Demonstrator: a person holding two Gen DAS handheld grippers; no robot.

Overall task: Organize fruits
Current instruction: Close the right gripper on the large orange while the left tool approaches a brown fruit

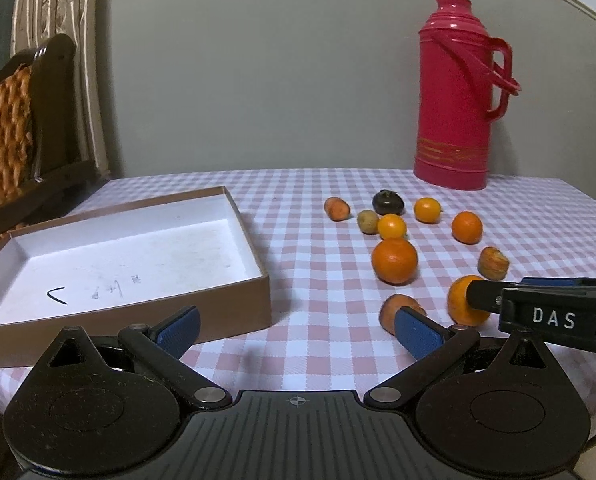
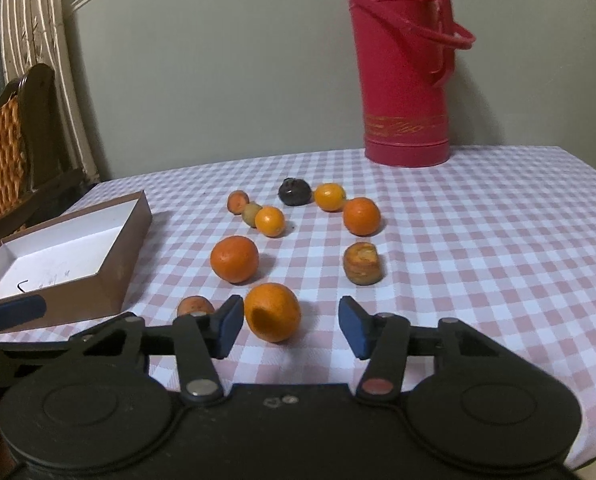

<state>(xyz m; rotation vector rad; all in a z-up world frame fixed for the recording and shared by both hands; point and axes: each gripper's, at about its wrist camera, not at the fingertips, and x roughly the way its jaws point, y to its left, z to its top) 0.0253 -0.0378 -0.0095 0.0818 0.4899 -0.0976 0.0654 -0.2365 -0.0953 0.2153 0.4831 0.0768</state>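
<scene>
The right gripper (image 2: 291, 326) hangs low over the checked tablecloth (image 2: 478, 240) with the nearest orange (image 2: 273, 312) sitting between its blue pads (image 2: 230, 326). The left pad looks just beside the peel, maybe touching; the right pad is clearly apart, so this is a bracket, not a squeeze, and the fruit rests on the cloth. Sensible choice: it is the closest piece, with open cloth on its right.

The left gripper (image 1: 298, 326) waits spread wide and empty, near the front right corner of the cardboard box (image 1: 202, 312). A small carrot-like stub (image 1: 402, 306) lies just past its right pad, untouched.

The box sits open on the left, white floor bare, seemingly the fruit's destination. The rest of the fruit is scattered to its right: a big orange (image 2: 234, 259) behind the bracketed one, a brownish chunk (image 2: 363, 263) to the right, and farther back smaller oranges, a greenish piece and a dark fruit (image 2: 295, 191). The red thermos (image 2: 404, 64) stands at the far edge, clear of the work.

Nothing is boxed yet, I'd say.
</scene>
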